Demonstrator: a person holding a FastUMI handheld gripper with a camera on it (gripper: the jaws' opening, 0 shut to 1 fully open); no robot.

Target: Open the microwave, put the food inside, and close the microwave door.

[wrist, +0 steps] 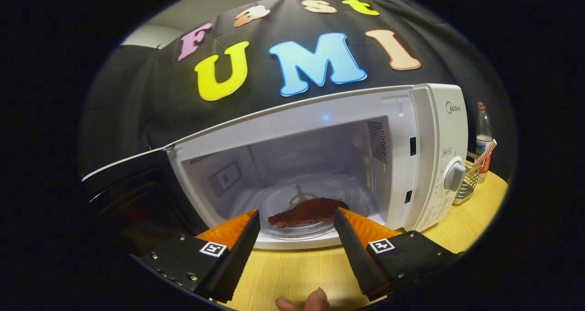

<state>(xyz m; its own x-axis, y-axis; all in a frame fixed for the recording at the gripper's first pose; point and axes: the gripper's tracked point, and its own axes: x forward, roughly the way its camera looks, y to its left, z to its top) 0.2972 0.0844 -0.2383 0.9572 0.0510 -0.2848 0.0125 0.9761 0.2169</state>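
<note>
Worktop [297, 274]: pale wood grain; carries the microwave and, past its right side, a wire basket.
Microwave [432, 133]: white, standing on the worktop; cavity open and lit; control panel with a round knob [454, 176] on its right face.
Door [123, 183]: dark, swung wide open to the left of the cavity.
Turntable [297, 206]: clear glass plate on the cavity floor; holds the food.
Gripper [297, 219]: fingers spread wide apart, clamped on nothing; tips level with the microwave's front sill, just outside the cavity.
Food [308, 212]: flat reddish-brown slab, lying on the turntable inside the microwave; just beyond the fingertips, seen in the gap between them, touching neither.
Bottle [483, 139]: clear plastic, upright, behind the wire basket [466, 187]; both just right of the microwave.
Hand [304, 300]: fingertips showing below the fingers, over the worktop.
</note>
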